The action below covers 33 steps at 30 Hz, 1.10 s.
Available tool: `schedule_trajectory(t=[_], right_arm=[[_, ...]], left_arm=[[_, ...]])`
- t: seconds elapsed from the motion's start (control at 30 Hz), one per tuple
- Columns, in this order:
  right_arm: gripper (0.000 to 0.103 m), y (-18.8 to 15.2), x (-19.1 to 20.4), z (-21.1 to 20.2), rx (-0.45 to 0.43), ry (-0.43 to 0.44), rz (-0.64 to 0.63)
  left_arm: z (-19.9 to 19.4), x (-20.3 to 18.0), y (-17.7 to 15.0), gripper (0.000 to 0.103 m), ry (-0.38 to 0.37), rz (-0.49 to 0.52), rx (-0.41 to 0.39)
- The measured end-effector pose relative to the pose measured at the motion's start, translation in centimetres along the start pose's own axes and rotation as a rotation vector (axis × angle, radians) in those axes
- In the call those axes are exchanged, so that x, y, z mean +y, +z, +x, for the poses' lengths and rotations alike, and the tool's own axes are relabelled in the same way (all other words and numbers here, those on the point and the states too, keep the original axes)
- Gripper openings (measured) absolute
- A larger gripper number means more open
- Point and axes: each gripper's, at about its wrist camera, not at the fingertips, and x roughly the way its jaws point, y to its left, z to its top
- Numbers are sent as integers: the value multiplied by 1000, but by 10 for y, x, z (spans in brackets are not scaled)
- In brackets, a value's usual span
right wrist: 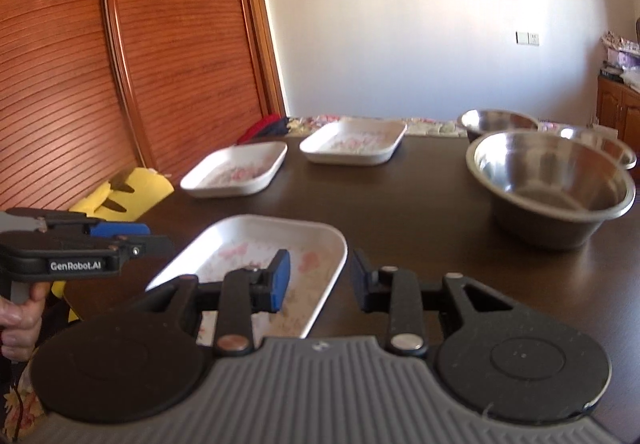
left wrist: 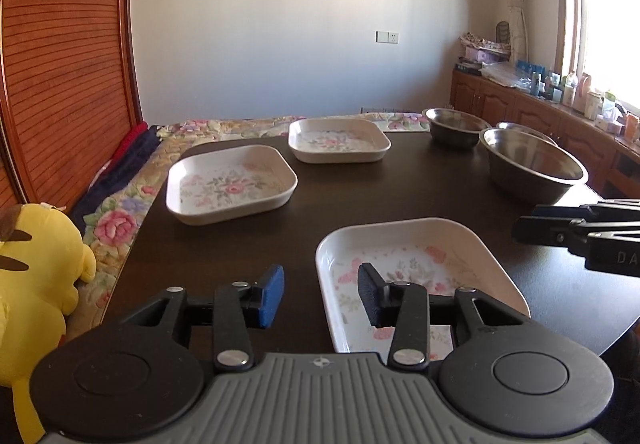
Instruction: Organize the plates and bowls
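fingers: black linkage bars with silver round rivets, same on the left gripper and right gripper
pads: blue pad one side, dark one opposite
base: grey ribbed plate, two black discs
marking: white "GenRobot.AI" lettering

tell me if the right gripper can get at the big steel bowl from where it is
Probably yes. The right gripper is open and holds nothing, and the big steel bowl stands ahead to its right with only bare dark table between them. The near floral plate lies off to the left.
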Motion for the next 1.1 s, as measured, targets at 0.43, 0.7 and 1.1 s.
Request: schedule_trajectory(t=[0.43, 0.7, 1.1], right_arm=[[72, 24, 1, -4, -48, -9, -56], [103, 38, 1, 3, -72, -19, -90], [103, 67, 3, 41, -24, 15, -114]], left_arm=[[-3, 1, 26, 98, 15, 8, -80], [3, 20, 40, 103, 34, -28, -121], [38, 58, 51, 103, 66, -40, -94]])
